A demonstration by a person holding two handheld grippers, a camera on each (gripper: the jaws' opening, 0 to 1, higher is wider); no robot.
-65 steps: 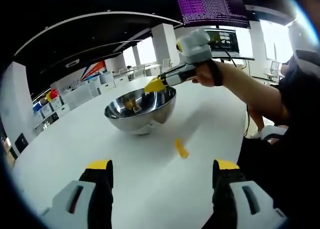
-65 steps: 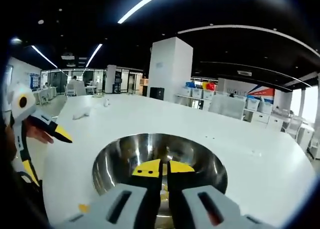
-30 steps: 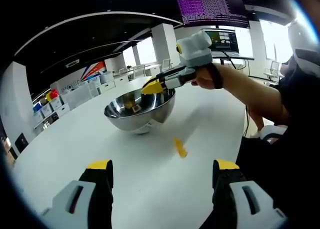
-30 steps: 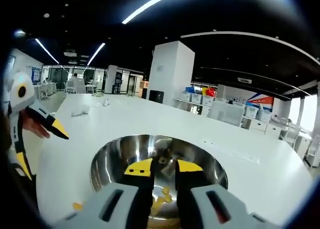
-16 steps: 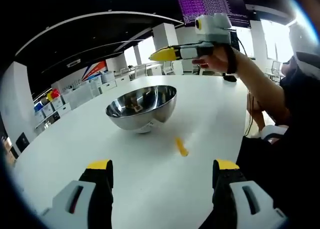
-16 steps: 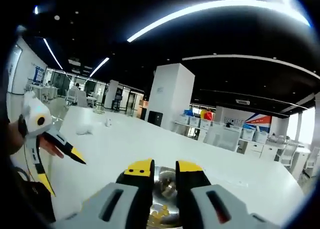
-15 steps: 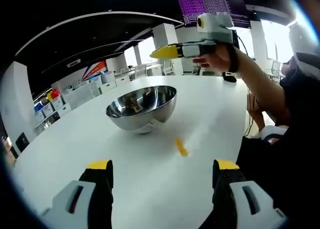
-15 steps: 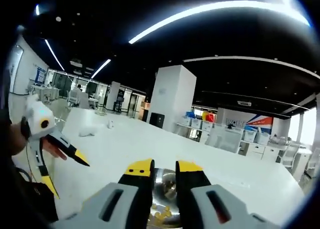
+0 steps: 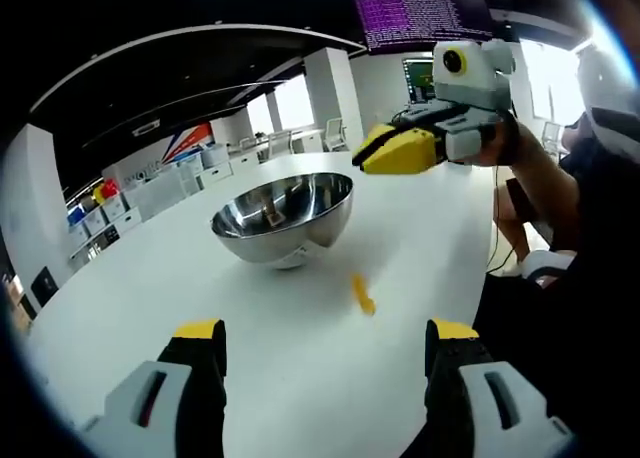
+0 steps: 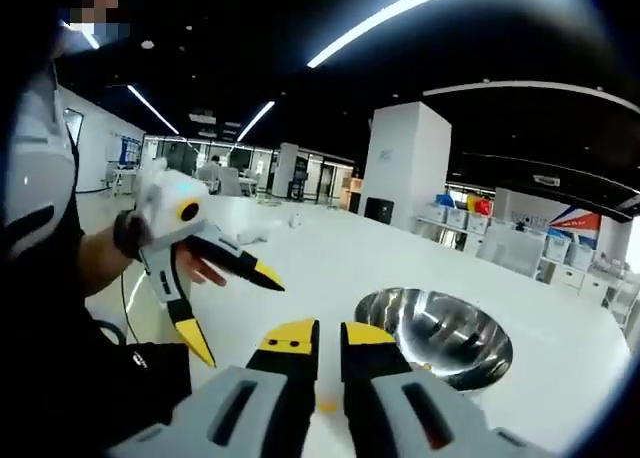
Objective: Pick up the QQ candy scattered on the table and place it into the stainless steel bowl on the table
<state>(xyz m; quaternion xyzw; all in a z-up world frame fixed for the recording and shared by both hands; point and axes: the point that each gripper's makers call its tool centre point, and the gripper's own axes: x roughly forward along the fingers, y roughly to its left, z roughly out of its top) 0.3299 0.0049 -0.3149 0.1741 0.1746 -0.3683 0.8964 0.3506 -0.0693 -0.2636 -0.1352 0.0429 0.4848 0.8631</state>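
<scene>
Left gripper view: stainless steel bowl (image 9: 284, 216) upright on white desk (image 9: 120, 298), one yellow QQ candy (image 9: 363, 294) lying just right of it. Left hand-held gripper (image 9: 326, 340) jaws wide apart, empty. Right hand-held gripper (image 9: 400, 150) in the air right of bowl, jaws nearly together, nothing between them.

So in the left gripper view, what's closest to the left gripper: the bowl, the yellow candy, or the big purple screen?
1. Candy, on the table just ahead.
2. Bowl, behind it, a bit left.
3. Screen, far off, up high.
</scene>
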